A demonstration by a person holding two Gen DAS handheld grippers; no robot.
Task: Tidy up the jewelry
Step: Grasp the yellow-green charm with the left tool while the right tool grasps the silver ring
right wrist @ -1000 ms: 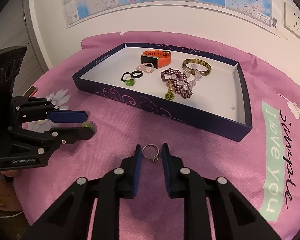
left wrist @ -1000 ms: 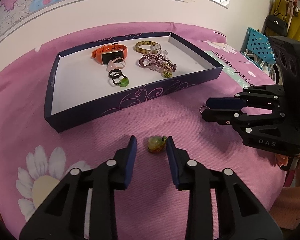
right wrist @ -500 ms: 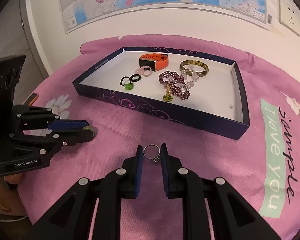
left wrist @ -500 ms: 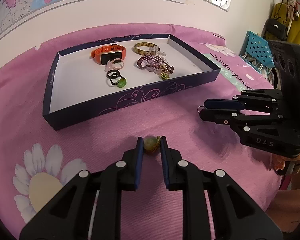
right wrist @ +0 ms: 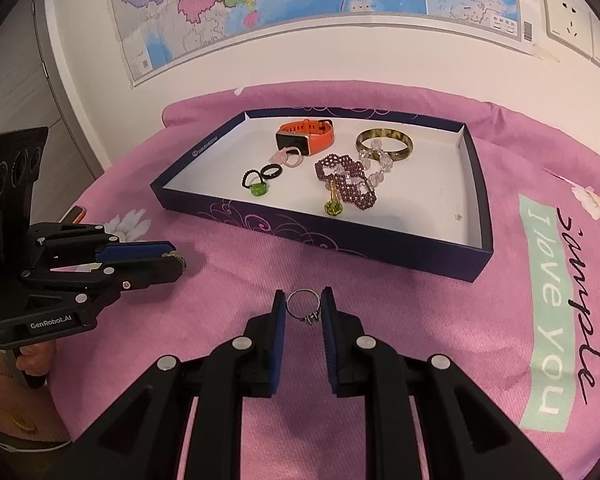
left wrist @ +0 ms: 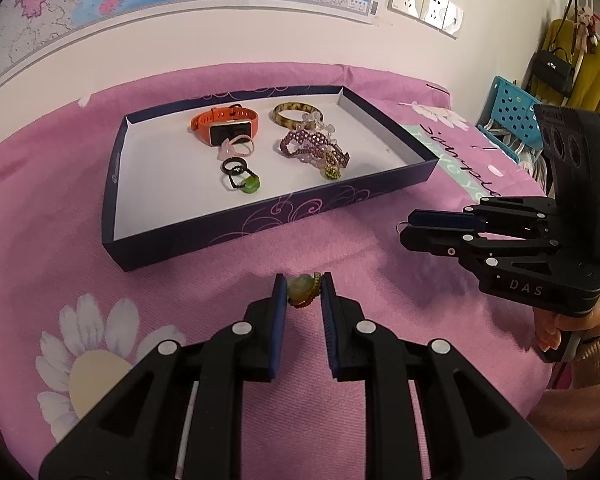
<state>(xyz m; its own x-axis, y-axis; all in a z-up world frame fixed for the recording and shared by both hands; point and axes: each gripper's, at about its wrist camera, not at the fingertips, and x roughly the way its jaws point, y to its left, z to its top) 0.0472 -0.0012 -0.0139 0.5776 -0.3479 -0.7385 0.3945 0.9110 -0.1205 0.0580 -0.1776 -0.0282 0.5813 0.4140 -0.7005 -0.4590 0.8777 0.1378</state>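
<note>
left gripper [left wrist: 303, 289] clenches green-stone ring [left wrist: 300, 289]; right gripper [right wrist: 303, 307] clenches thin silver ring [right wrist: 302, 305].

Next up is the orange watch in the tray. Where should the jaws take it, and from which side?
Grip the orange watch across its dark rectangular face, descending from above. The watch stands on edge as a closed loop with a pink ring touching its front and the tray wall behind, so a level approach looks blocked.

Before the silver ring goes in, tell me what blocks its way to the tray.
Only the tray's near wall stands between the ring in the right tongs and the floor, bare on the right.
</note>
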